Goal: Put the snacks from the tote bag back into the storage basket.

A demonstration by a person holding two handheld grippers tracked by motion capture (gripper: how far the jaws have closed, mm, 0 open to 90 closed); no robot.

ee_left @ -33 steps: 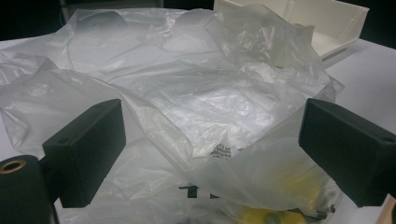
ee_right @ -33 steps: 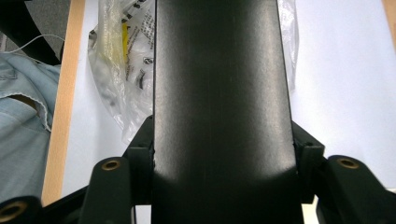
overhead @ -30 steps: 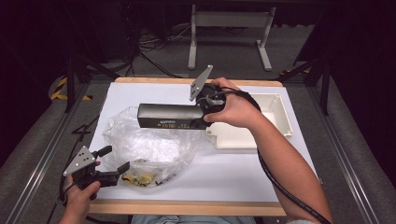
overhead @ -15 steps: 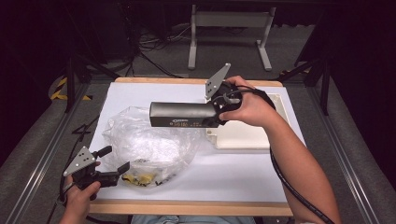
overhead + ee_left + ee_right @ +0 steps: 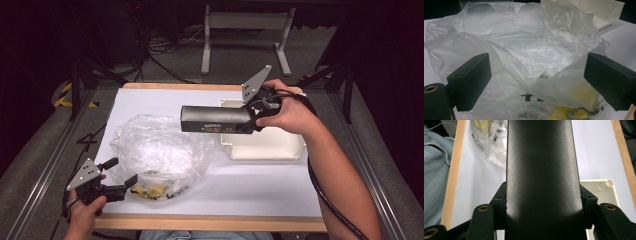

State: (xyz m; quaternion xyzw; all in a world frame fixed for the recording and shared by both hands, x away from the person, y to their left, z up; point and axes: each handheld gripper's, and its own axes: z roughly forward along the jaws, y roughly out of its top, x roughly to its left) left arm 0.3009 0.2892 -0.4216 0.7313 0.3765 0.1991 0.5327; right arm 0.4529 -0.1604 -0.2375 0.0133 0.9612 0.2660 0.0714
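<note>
A long black box [image 5: 215, 120] with a small label on its side hangs level above the table, its far end over the clear plastic bag [image 5: 160, 150]. My right gripper [image 5: 252, 120] is shut on the box's right end, over the left part of the white tray [image 5: 265, 147]. In the right gripper view the black box [image 5: 544, 170] runs up between the jaws of the right gripper [image 5: 544, 205], which press on both its sides. My left gripper [image 5: 121, 171] stands open at the bag's near left edge. The left gripper [image 5: 536, 80] faces the crumpled bag [image 5: 524, 45], whose film bulges between the jaws without being pinched.
Yellow and black printed items [image 5: 152, 190] lie inside the bag near the table's front edge. The white table top [image 5: 150, 100] has a wooden rim [image 5: 210, 222]. A metal stand [image 5: 245, 30] and cables are on the floor beyond the table.
My right gripper has carried the black box to the right, from above the bag toward the white tray. The left gripper has stayed where it was.
</note>
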